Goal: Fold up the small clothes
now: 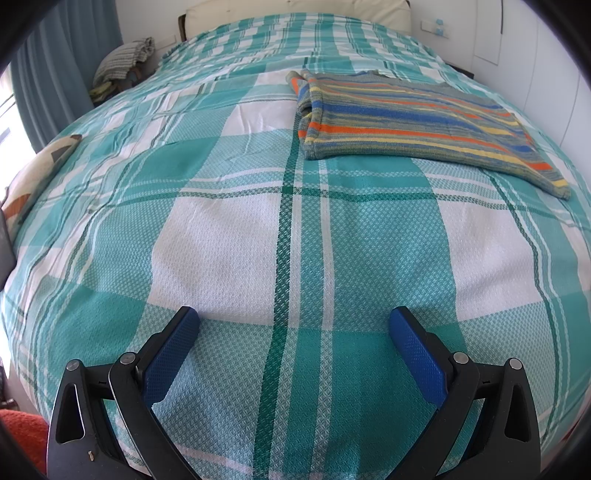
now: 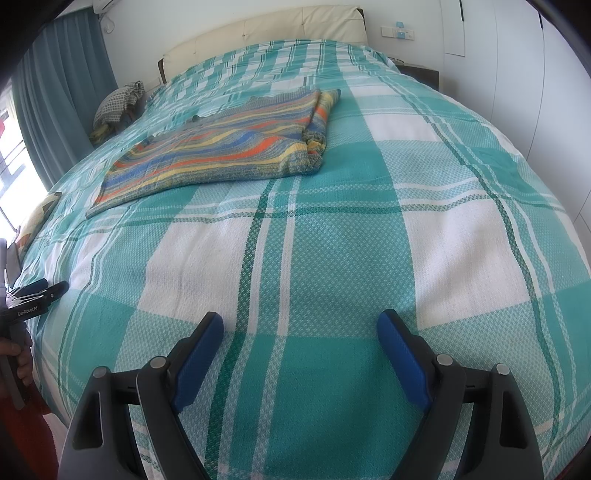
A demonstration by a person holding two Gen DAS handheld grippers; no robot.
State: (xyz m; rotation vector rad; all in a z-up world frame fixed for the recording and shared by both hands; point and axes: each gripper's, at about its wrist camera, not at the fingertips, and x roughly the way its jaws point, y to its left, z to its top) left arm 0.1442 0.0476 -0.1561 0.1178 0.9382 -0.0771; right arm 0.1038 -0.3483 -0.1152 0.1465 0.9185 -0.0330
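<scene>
A striped knit garment (image 1: 413, 122) in blue, orange, yellow and grey lies folded flat on the teal plaid bedspread (image 1: 258, 240), well beyond both grippers. In the right wrist view the same garment (image 2: 221, 147) sits toward the far left of the bed. My left gripper (image 1: 293, 317) hovers over the near part of the bed with its blue pads wide apart and nothing between them. My right gripper (image 2: 300, 321) is likewise open and empty above the bedspread (image 2: 332, 240). The left gripper's body (image 2: 33, 299) shows at the left edge, held by a hand (image 2: 18, 354).
A cream headboard (image 2: 266, 33) closes the far end of the bed. A checked cloth bundle (image 2: 118, 103) sits on a stand at the far left beside teal curtains (image 2: 62, 92). A patterned cushion (image 1: 33, 177) lies at the bed's left edge. White wall panels (image 2: 517, 74) run along the right.
</scene>
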